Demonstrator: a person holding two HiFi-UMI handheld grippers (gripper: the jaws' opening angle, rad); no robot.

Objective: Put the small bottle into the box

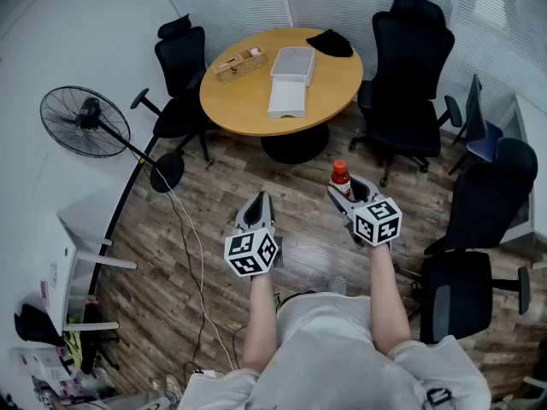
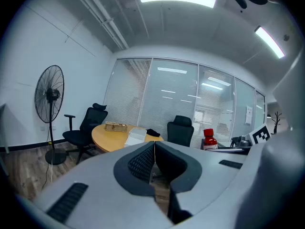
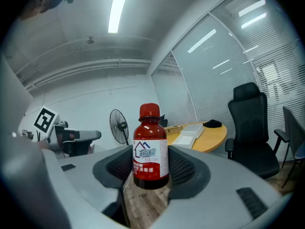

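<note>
My right gripper [image 1: 344,193] holds the small bottle [image 3: 150,149] upright, its pads pressed on the dark body either side of the label, red cap on top. My left gripper [image 2: 153,149] has its jaws closed together with nothing between them. Both hang over the wooden floor [image 1: 308,246], well short of the round table [image 1: 248,101], where the white box [image 1: 293,62] sits near a small wooden tray [image 1: 240,62]

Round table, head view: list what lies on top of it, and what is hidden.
On the table: a wooden crate, a white box, a flat white panel and a black item. What the crate and box hold cannot be seen.
</note>
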